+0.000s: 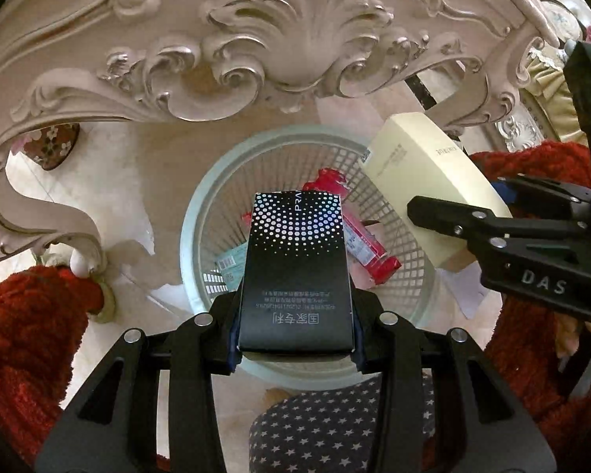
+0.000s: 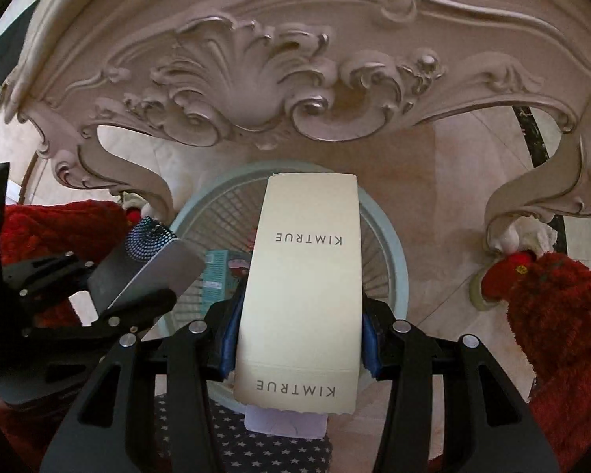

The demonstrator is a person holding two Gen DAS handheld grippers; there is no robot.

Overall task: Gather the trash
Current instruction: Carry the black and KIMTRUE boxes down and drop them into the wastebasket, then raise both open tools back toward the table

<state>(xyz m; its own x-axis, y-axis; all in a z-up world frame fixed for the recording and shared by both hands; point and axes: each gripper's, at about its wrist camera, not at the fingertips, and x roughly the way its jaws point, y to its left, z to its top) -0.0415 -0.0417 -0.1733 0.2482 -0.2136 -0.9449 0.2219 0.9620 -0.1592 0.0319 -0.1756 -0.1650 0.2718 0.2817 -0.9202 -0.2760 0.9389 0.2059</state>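
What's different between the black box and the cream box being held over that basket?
The black box is dark with a shiny dot pattern; the cream box is plain, printed KIMTRUE. The black box sits in the left hand-held gripper, the cream box in the right hand-held gripper. The cream box's end is torn open. Both hang over the basket.
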